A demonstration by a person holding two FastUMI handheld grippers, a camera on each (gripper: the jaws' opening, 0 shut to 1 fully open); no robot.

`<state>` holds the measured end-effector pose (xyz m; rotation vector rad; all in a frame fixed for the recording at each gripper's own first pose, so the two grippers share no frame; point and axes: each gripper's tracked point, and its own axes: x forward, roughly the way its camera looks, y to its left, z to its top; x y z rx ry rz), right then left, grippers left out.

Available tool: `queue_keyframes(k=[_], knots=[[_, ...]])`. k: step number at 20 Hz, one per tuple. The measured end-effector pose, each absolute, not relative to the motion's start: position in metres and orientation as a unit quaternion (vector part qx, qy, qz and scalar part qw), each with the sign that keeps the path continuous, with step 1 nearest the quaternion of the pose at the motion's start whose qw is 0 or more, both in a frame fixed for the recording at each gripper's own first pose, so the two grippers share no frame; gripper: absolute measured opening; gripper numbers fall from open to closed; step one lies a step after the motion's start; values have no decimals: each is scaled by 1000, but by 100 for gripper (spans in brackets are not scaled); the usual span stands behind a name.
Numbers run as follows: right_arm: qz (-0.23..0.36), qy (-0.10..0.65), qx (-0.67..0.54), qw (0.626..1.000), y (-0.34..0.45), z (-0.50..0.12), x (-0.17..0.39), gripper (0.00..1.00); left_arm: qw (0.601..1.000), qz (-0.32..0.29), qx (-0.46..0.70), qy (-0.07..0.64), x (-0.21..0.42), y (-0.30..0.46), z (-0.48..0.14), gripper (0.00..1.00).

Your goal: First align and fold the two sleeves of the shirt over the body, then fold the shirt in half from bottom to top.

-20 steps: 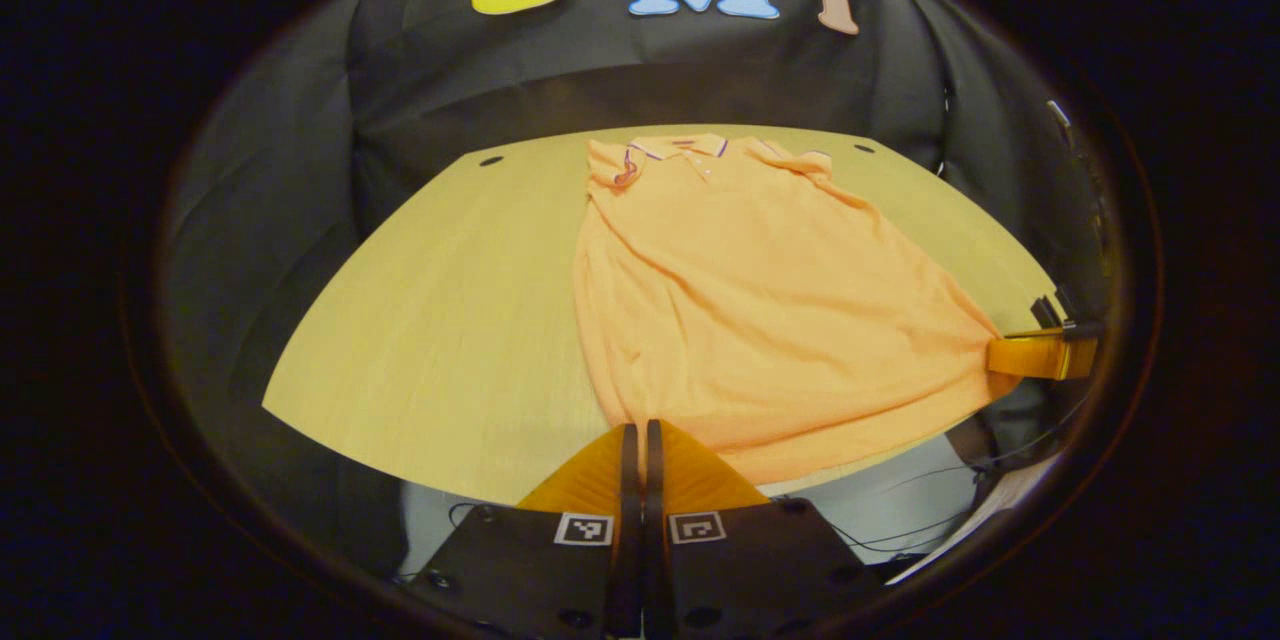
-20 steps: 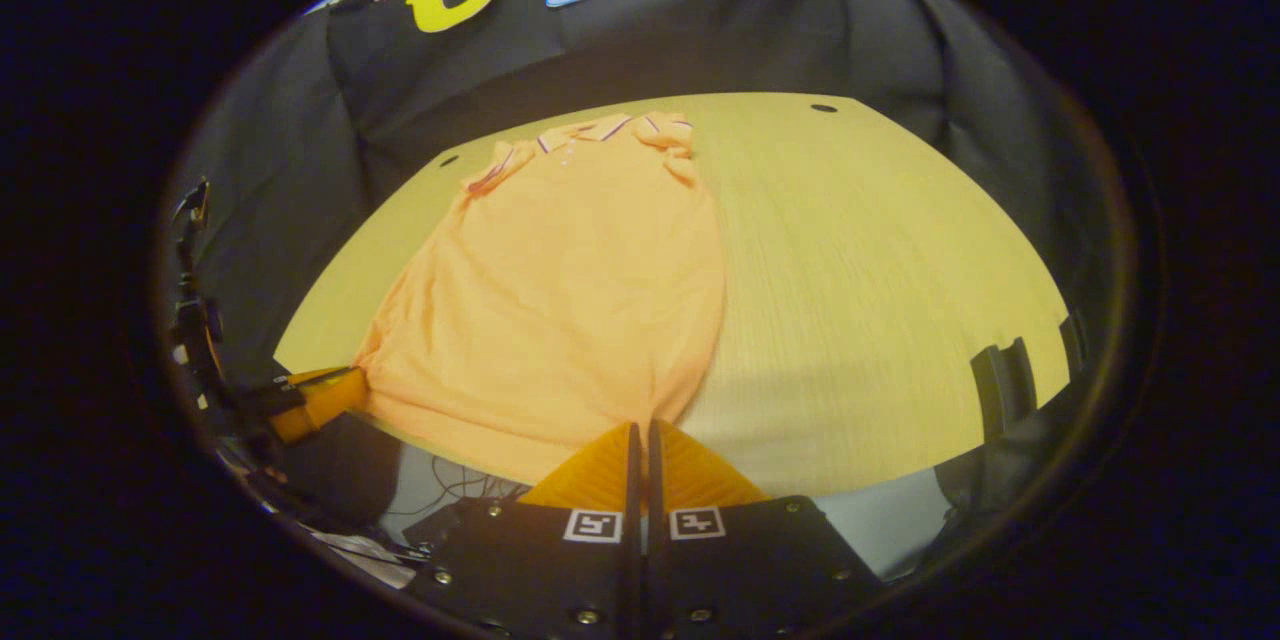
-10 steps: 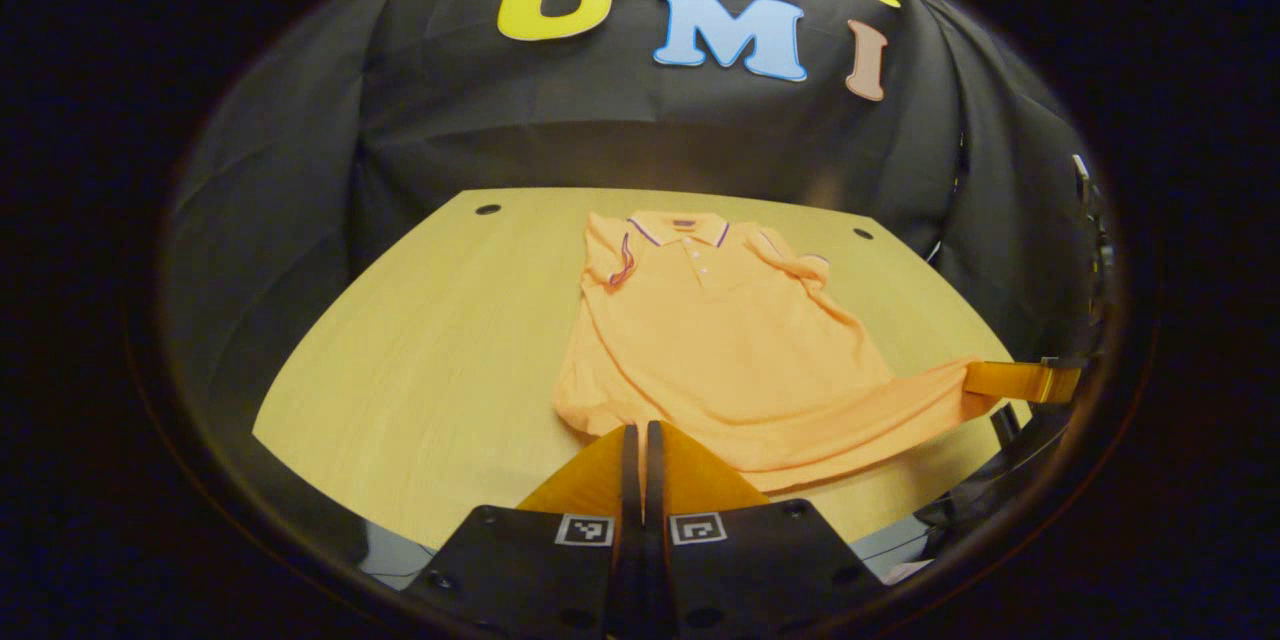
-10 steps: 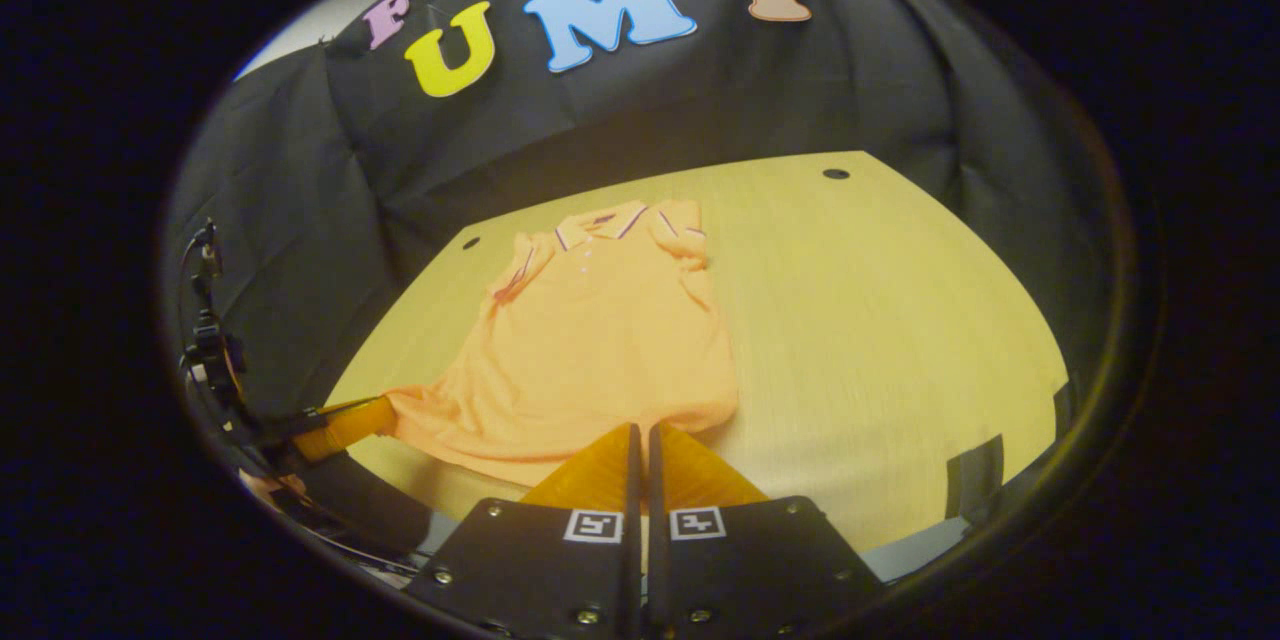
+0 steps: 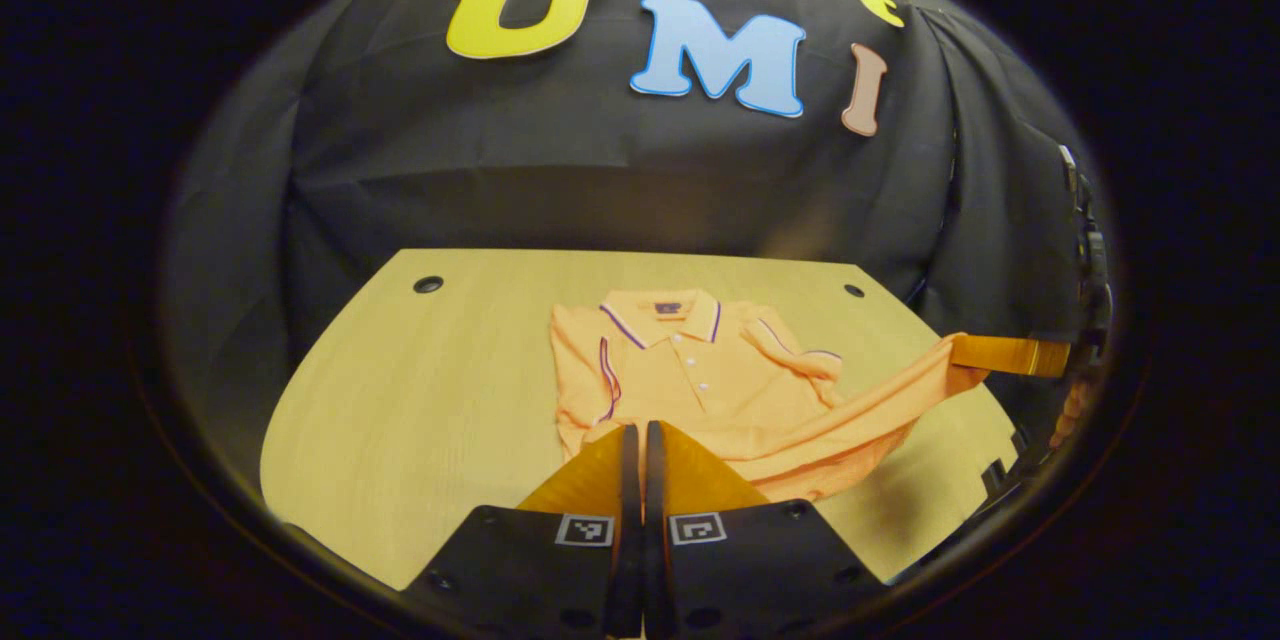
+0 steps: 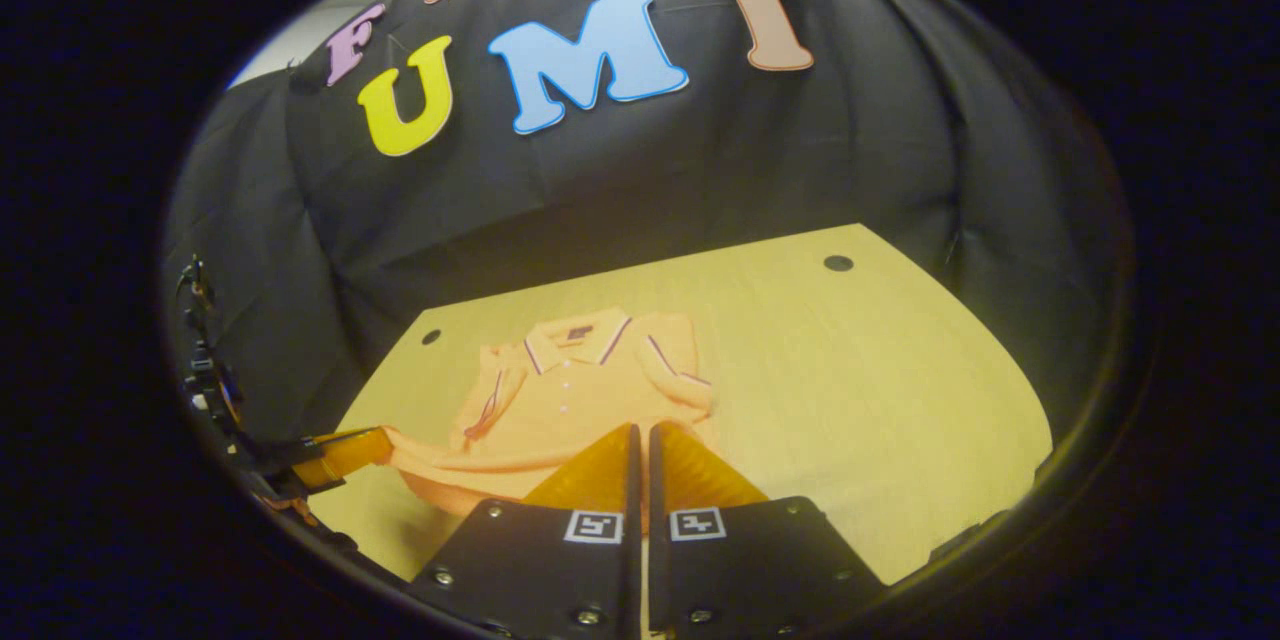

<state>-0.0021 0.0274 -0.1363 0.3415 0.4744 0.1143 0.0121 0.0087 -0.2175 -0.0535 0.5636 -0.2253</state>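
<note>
Both grippers, left gripper (image 5: 634, 432) and right gripper (image 6: 640, 432), clenched on the shirt (image 5: 690, 375) hem; carry both corners level to the collar (image 5: 660, 308), land flat on the table (image 5: 420, 400).

Orange polo shirt (image 6: 590, 380) on a wooden table (image 6: 860, 400), collar toward the black cloth wall (image 6: 700, 160), both sleeves folded over the body. Right gripper (image 6: 640, 445) pinching the lifted hem at bottom centre; left gripper (image 6: 340, 452) holding the other hem corner, raised, at left.
</note>
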Motion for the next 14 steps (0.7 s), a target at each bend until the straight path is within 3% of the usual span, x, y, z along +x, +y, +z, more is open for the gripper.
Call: queue_keyframes(k=[6,14], knots=[[56,219,136,965,30,-116,72,3,963,-110,-31,244,90,2,-196,6],[76,233,116,963,22,-138,164,3,971,-55,-18,231,170,13,-212,6]])
